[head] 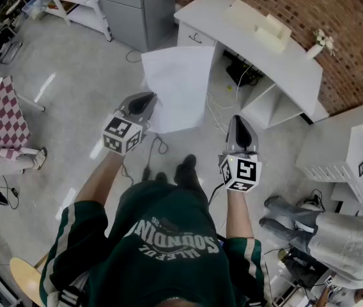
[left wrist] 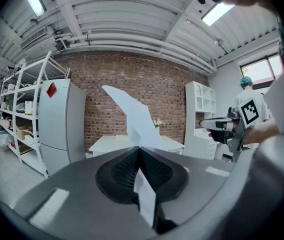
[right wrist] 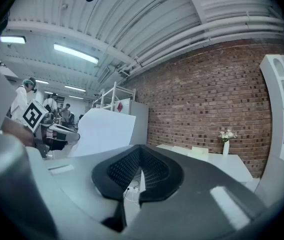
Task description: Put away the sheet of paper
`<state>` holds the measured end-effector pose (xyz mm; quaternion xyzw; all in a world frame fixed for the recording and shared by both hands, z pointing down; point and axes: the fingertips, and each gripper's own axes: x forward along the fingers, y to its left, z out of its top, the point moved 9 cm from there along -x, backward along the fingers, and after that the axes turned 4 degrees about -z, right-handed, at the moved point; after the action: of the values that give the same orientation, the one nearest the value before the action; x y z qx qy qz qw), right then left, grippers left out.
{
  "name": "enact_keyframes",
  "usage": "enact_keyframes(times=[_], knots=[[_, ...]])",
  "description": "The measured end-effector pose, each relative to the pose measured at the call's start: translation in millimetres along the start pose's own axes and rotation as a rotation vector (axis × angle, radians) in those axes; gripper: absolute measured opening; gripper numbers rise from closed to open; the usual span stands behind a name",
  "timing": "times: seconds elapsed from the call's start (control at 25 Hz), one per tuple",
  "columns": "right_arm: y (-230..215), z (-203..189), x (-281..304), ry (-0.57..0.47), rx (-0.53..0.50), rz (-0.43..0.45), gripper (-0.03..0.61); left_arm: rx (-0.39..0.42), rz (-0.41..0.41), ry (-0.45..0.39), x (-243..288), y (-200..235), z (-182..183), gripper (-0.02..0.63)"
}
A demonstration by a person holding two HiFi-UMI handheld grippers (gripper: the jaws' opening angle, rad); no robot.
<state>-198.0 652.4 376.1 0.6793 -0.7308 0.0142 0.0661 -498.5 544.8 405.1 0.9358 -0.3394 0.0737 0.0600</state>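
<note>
Head view, looking steeply down on a person standing w/ a gripper in each hand. L gripper [head: 148, 101] is clamped on the lower left corner of a white sheet of paper [head: 178, 82]. In the left gripper view the jaws [left wrist: 140, 149] meet on the sheet, and a strip of paper runs back between the ribbed pads. The pinched corner itself is hidden from the head view by the jaws.

The sheet sticks out ahead of the L gripper in mid-air, above the floor, a bit curled. In the left gripper view only a bent, narrow slice of it [left wrist: 134, 119] rises past the jaw tips. In the right gripper view its broad face [right wrist: 104, 129] shows, lower left edge cut off behind the L gripper and hand.

R gripper [head: 239, 121] is held level, apart from the sheet, to its right. Its jaws [right wrist: 140, 147] are closed tip to tip w/ nothing between them; floor and a cable show through the gap behind the tips.

Beyond: a white desk [head: 264, 56] against a brick wall [head: 335, 11], partly covered by the sheet. A small vase of flowers [head: 322, 43] stands at the desk's far end, too small for detail.
</note>
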Motion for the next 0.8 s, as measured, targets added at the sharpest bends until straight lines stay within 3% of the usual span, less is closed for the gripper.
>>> enact_keyframes(times=[0.24, 0.8], knots=[[-1.7, -5.1, 0.7, 0.015, -0.013, -0.005, 0.000, -0.005, 0.002, 0.017, 3.4, -4.6, -5.9, 0.012], [-46.6, 8.1, 42.4, 0.025, 0.010, -0.050, 0.000, -0.002, -0.035, 0.019, 71.2, 12.8, 21.0, 0.012]])
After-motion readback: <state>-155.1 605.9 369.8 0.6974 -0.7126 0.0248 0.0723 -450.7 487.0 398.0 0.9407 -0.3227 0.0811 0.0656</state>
